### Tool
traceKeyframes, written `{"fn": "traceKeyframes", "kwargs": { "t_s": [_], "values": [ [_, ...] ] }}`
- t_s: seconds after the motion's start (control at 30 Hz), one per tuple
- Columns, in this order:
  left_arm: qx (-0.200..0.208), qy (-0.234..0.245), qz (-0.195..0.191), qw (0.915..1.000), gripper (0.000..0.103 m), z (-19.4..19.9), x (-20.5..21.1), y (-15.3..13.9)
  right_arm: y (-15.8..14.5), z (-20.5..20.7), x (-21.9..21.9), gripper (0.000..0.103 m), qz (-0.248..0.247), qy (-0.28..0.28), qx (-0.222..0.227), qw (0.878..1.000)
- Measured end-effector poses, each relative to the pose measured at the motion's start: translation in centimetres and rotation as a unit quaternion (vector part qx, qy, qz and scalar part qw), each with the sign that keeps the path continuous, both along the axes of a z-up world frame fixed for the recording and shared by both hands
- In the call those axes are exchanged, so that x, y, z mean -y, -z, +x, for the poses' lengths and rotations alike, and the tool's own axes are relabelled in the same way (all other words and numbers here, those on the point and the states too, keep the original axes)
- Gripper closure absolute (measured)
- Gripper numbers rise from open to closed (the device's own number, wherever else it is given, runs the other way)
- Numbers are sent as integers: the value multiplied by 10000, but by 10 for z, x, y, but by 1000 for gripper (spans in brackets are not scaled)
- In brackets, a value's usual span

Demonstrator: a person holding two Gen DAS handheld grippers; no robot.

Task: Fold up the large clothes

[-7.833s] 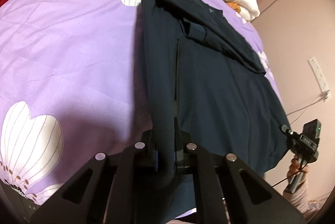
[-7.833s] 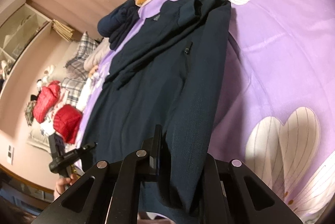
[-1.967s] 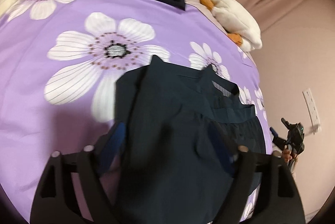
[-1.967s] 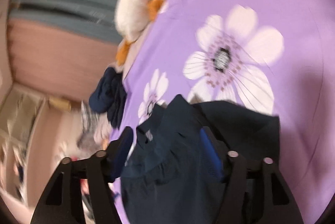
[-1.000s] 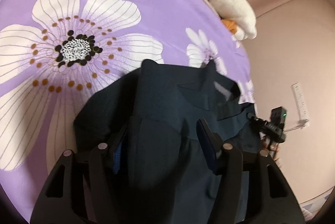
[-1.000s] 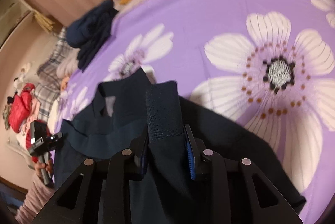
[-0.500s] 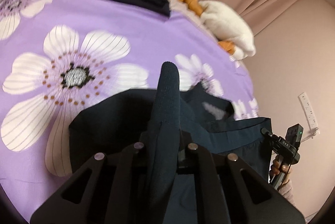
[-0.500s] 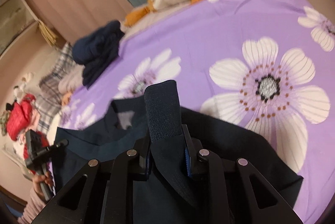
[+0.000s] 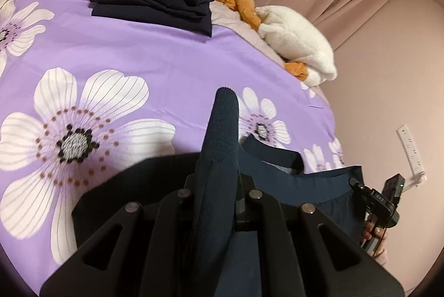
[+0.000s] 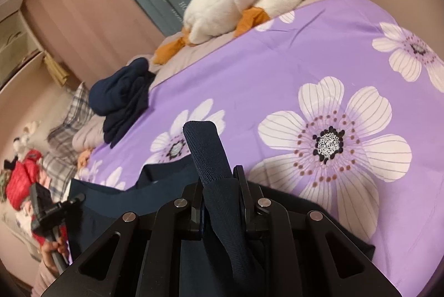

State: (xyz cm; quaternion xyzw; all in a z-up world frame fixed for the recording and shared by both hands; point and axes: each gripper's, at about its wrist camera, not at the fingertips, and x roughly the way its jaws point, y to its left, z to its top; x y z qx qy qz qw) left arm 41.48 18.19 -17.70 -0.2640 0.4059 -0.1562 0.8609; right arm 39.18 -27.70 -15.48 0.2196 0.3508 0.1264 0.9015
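1. My left gripper (image 9: 219,183) has its jaws clamped on the garment (image 9: 266,186) hem.
2. My right gripper (image 10: 220,186) has jaws closing on its hem corner.
3. The garment lies on the bed (image 9: 155,66), stretched crosswise between both grippers, equally near.

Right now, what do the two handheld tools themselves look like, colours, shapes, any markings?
Both tools are matte black plastic. The left tool and the right tool each show angular finger arms with triangular cut-outs and round silver screw heads. Blue pad edges peek out on the right one. Seen from the left camera, the right tool carries a small green light. No cable can be clearly made out.
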Motion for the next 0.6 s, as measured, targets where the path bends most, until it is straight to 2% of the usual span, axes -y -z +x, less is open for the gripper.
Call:
{"fn": "traceKeyframes", "kwargs": {
  "t_s": [0.2, 0.3, 0.47, 0.6],
  "values": [
    [-360, -40, 241, 9991, 94, 37, 5, 22, 18, 17, 6, 85, 13, 288, -139, 9995],
    [-304, -16, 191, 9994, 94, 47, 7, 18, 19, 18, 12, 85, 210, 437, -63, 9988],
    [-164, -14, 323, 9993, 93, 65, 11, 9, 6, 21, 20, 86, 355, 535, 284, 9975],
    [-521, -42, 686, 9963, 92, 84, 19, 32, 36, 46, 13, 86, -3, 602, -261, 9978]
  ]
}}
